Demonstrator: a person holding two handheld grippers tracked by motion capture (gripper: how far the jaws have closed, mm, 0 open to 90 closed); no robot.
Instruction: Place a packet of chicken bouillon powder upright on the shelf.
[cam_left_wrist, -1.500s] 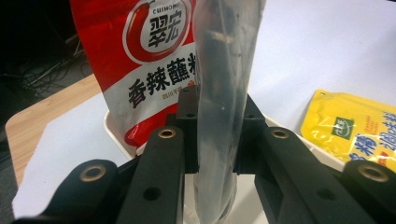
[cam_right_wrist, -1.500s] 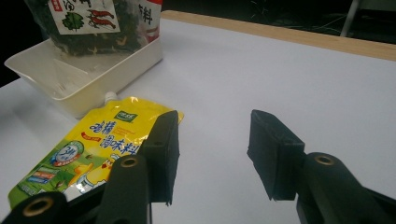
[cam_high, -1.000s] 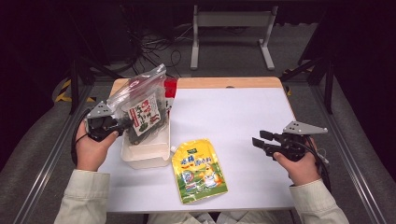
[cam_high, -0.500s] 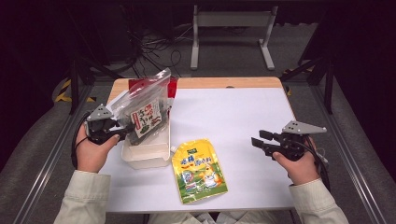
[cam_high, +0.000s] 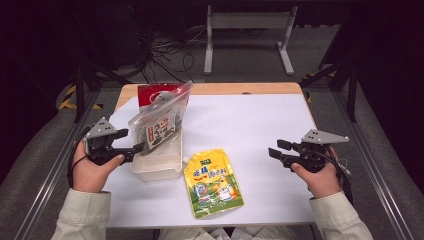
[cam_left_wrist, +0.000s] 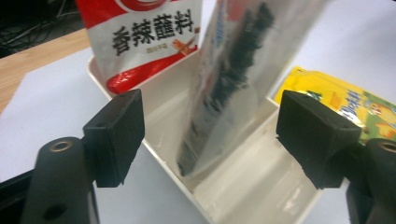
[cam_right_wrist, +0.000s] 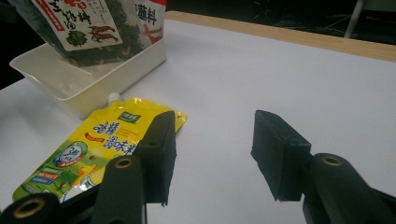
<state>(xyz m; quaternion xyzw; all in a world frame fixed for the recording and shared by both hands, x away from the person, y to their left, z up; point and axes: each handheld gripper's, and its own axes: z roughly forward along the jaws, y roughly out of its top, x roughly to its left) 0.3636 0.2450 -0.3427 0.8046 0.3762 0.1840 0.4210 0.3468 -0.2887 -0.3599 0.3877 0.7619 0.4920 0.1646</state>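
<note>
On the red-and-white packet, stood at the far end of the white tray, the characters 香辣蘸料 are printed in black; it is seen again in the right gripper view, where just 蘸料 can be read. The clear bag of dark dried stuff carries a white label w/ red characters and red chilli pics, too small to be read. On the yellow spout pouch blue characters and a green badge are shown, not legible. The clear bag is stood tilted in the tray, its lower edge down on the tray floor, leaned toward the packet. The left hand-held gripper is held just at the tray's near-left side; its jaws have just been opening and are now spread wide, w/ the bag between them but clear of both pads, nothing gripped. In the left gripper view the bag is seen approx. midway between the jaws, the pouch behind the right-hand one. The right hand-held gripper is held well apart over the white sheet of the bench, jaws roughly half open w/ nothing between them; the pouch lies between it and the tray, flat on the sheet, spout beside the tray corner.
</note>
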